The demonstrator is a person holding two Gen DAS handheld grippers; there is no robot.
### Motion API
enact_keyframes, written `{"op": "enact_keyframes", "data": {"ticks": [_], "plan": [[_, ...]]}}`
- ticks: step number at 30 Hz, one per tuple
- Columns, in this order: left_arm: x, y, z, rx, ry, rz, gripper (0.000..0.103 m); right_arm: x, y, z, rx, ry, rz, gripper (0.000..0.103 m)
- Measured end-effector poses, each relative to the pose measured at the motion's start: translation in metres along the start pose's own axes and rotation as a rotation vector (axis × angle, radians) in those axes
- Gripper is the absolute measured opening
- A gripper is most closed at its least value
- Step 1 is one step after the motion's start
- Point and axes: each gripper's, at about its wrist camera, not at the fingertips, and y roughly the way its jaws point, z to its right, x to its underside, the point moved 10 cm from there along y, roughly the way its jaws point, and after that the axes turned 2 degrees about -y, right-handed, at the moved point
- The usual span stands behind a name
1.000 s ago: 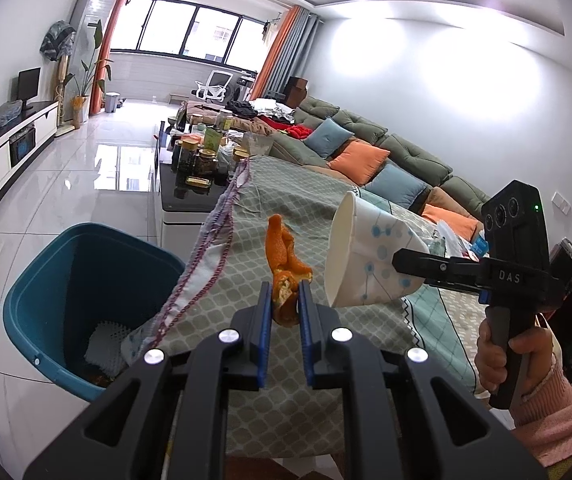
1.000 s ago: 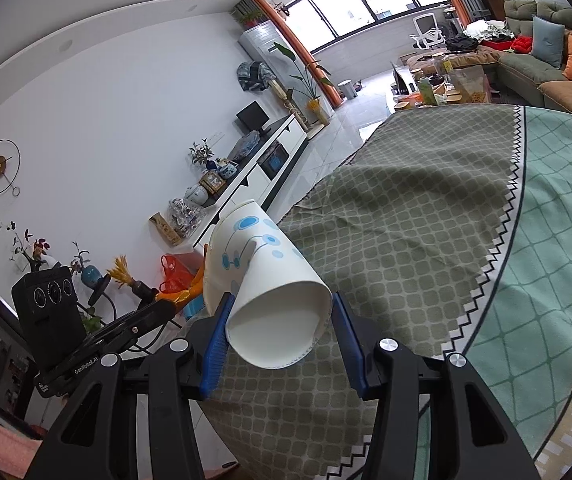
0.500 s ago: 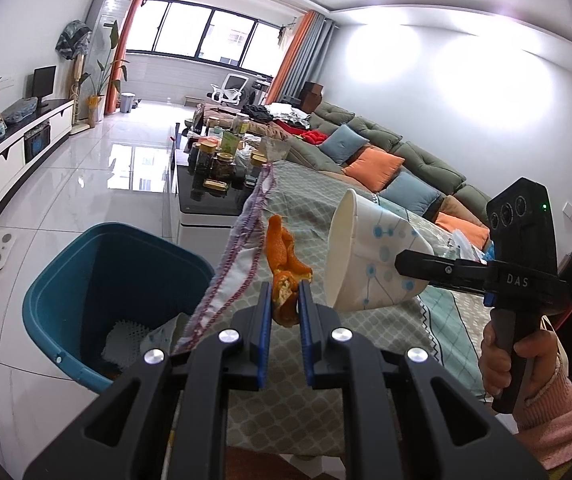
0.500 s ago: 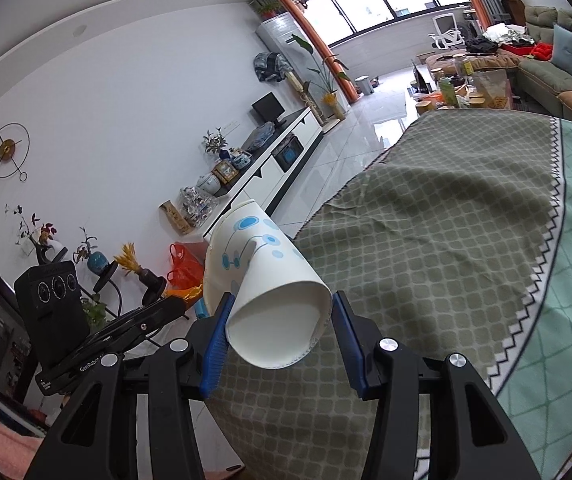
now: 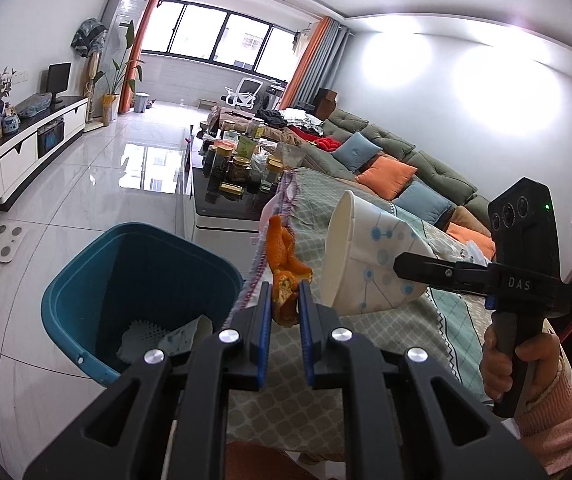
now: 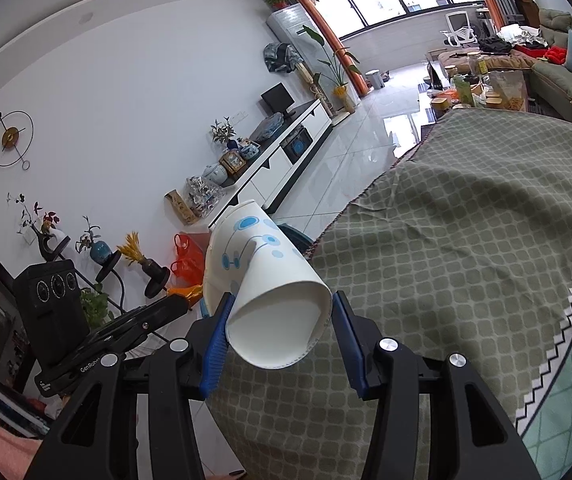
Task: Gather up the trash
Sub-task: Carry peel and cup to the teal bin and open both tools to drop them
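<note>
Left gripper point(image 5: 285, 300): clenched on a piece of orange peel point(image 5: 284, 268), the peel standing up out of the blue pads, above the near edge of the table. In the right wrist view this gripper point(image 6: 184, 300) shows at lower left with the peel's orange tip at its fingers.

Right gripper point(image 6: 280, 320): grasping a paper cup point(image 6: 264, 276) across its base, the cup lying on its side with the mouth pointing away from the hand. White, with a blue dot-and-line print. In the left wrist view the cup point(image 5: 369, 256) hangs just right of the peel, apart from it, mouth turned toward the bin side. A hand point(image 5: 513, 364) in a pink sleeve holds the gripper's grip.

Bin point(image 5: 86, 272): teal plastic, open-topped, on the tiled floor beside the table's corner, below and left of both held items. Inside: a white dimpled sheet point(image 5: 142, 334) and another pale scrap, partly hidden by the left gripper's body.

Tablecloth point(image 6: 465, 240): green lattice pattern with a zigzag border, draped over the table edge; its fringed hem point(image 5: 264, 252) hangs between the bin and the peel.

Surroundings: low dark coffee table point(image 5: 222, 200) crowded with jars beyond the cloth; green sofa point(image 5: 417, 160) with orange and blue cushions; white TV cabinet point(image 5: 18, 148) along the left wall; bathroom scale point(image 5: 4, 242) on the floor; round wall clock point(image 6: 10, 138); orange plastic bag point(image 6: 186, 258) behind the cup.
</note>
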Motion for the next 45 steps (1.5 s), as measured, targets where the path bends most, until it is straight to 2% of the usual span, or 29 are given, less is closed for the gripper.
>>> {"op": "enact_keyframes", "data": {"ticks": [25,45], "plan": [[0.0,0.001,-0.022,-0.069,-0.06,0.008,0.014,-0.014,0.036,-0.024,0.009,-0.067,-0.045,0.049],[0.001,0.017,-0.045,-0.102,-0.126,-0.022,0.014,-0.02,0.072,-0.037,0.047,-0.103,-0.096,0.049]]}}
